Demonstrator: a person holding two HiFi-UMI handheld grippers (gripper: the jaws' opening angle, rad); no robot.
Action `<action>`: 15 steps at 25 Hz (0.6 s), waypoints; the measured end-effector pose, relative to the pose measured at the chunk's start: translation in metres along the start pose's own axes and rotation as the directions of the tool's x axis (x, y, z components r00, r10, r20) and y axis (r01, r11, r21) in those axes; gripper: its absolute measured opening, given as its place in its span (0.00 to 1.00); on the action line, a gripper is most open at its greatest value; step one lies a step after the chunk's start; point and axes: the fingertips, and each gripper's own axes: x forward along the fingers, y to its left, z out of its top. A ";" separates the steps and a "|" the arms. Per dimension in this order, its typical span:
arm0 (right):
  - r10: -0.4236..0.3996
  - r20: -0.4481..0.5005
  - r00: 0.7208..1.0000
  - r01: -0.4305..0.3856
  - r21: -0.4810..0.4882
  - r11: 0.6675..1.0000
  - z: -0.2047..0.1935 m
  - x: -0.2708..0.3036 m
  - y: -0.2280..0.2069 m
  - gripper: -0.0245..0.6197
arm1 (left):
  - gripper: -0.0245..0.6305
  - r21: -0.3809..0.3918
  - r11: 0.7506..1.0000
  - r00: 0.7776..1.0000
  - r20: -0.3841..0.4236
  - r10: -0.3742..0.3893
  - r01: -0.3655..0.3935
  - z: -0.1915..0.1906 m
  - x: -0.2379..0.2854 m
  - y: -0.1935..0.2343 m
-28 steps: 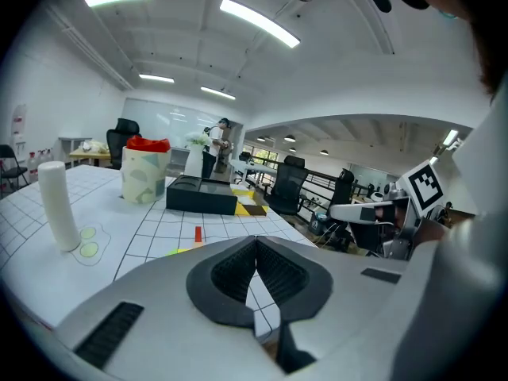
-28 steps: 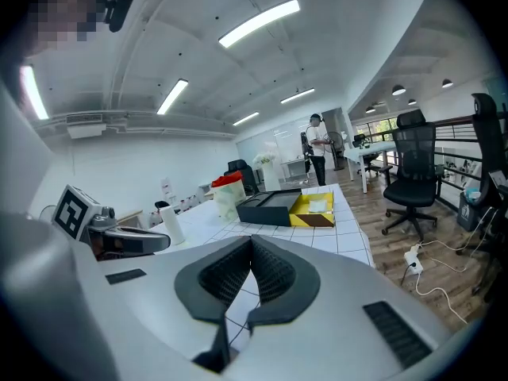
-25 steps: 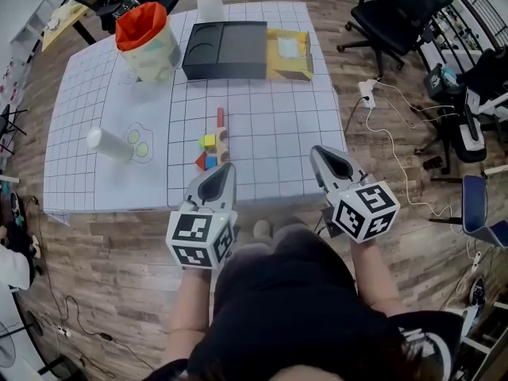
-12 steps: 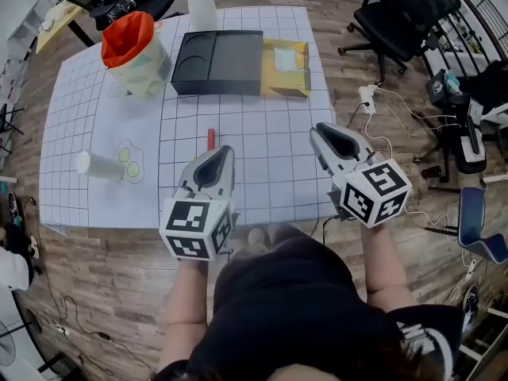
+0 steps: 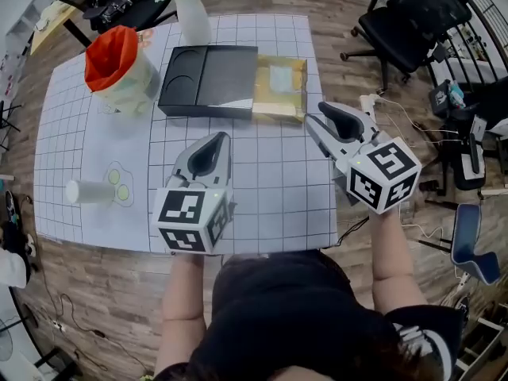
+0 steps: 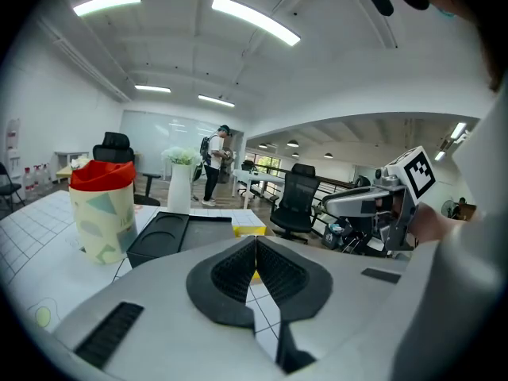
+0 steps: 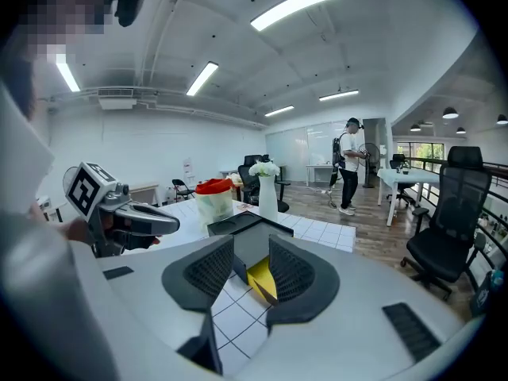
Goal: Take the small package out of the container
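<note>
An open-plan office: black swivel chairs (image 6: 295, 201) and white desks (image 6: 250, 176) stand beyond the left hand-held gripper (image 6: 255, 243). Long strip lights (image 6: 254, 18) cross the ceiling above it, and wood flooring (image 5: 103, 292) spreads around the gridded surface (image 5: 278, 205) beneath it.

a warm brown wooden plank floor (image 5: 87, 284) runs under a white table covered with a black-lined grid sheet (image 5: 274, 193). a black swivel office chair (image 5: 409, 18) stands to the right, near a white power strip (image 5: 369, 101) lying on the boards (another black high-backed chair (image 6: 295, 201) shows in the left gripper view). the plain white walls (image 7: 135, 145) and ceiling are lit by long bright strip lights (image 7: 298, 5). tall windows (image 7: 419, 151) line the far side.
</note>
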 end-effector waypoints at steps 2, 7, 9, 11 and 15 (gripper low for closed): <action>0.015 -0.007 1.000 -0.016 -0.012 1.000 0.002 0.012 -0.011 0.29 | 0.08 -0.006 1.000 1.000 -0.005 0.022 -0.022 0.003 0.014 0.006; 0.025 -0.039 0.999 -0.027 -0.042 0.999 -0.001 0.051 -0.042 0.32 | 0.08 -0.032 0.998 0.998 -0.038 0.055 -0.056 -0.002 0.050 0.021; 0.026 -0.069 0.997 -0.030 -0.061 0.998 -0.007 0.068 -0.053 0.32 | 0.08 -0.040 0.997 0.996 -0.052 0.066 -0.068 -0.005 0.062 0.026; 0.036 -0.103 0.994 -0.043 -0.072 0.996 -0.016 0.085 -0.060 0.33 | 0.08 -0.048 0.995 0.995 -0.064 0.079 -0.083 -0.010 0.073 0.030; 0.048 -0.183 0.982 -0.065 -0.085 0.994 -0.041 0.121 -0.071 0.33 | 0.08 -0.058 0.992 0.991 -0.082 0.107 -0.112 -0.017 0.093 0.041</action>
